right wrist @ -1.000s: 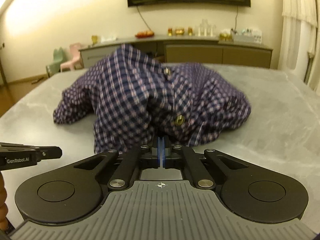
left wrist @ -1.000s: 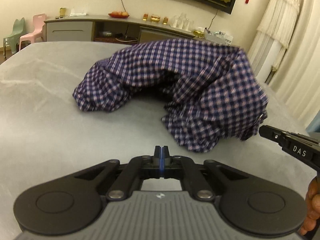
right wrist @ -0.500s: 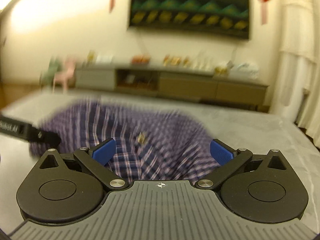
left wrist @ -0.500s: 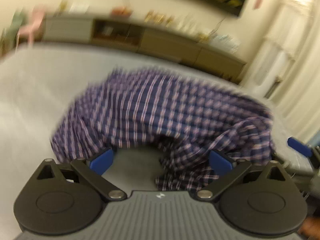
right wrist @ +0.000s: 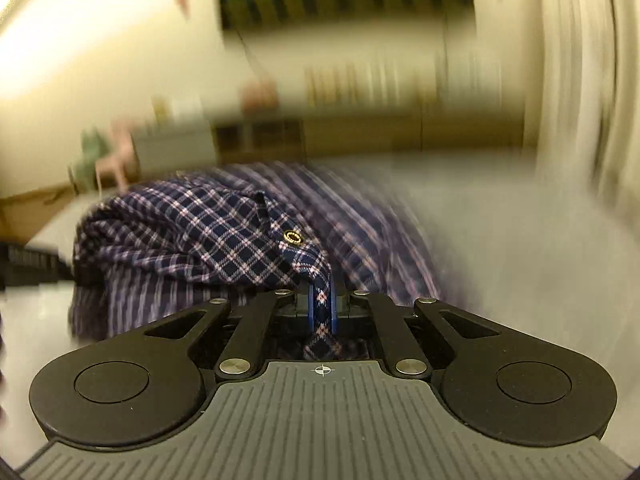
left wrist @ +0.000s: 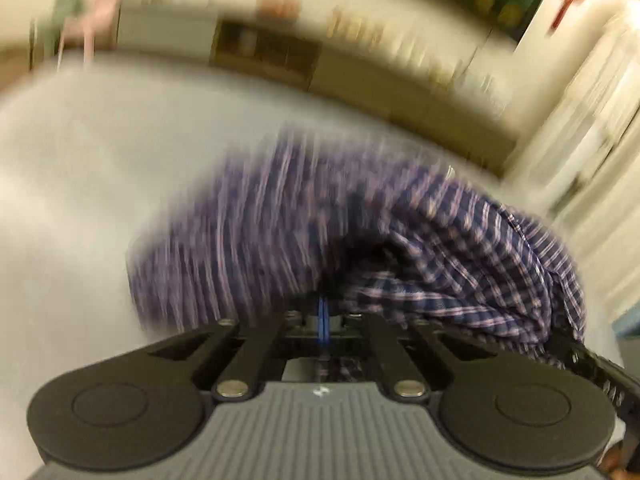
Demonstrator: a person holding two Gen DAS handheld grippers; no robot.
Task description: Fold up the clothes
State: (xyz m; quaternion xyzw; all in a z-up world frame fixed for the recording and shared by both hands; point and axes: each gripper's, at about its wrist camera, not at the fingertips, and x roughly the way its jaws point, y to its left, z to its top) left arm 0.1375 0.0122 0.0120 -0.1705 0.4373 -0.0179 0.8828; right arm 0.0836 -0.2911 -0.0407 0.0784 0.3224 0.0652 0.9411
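The right hand-held gripper (right wrist: 322, 307) is closing, pinching the crumpled navy-and-pink checked cotton shirt (right wrist: 224, 236); the left hand-held gripper (left wrist: 323, 316), pressed together, clamps its hem.

right gripper (right wrist: 322, 310): jaws closing, pads pinching a strip of shirt edge | shirt (right wrist: 208, 232): navy-and-pink plaid, heaped from center toward 9 o'clock on grey table (right wrist: 520, 240) | brass snap (right wrist: 292, 237): just above the jaws | background: blurred

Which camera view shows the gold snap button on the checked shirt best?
The right wrist view: the snap button sits sharp on the checked shirt, just beyond the right tool. The left wrist view shows only blurred cloth, no button.
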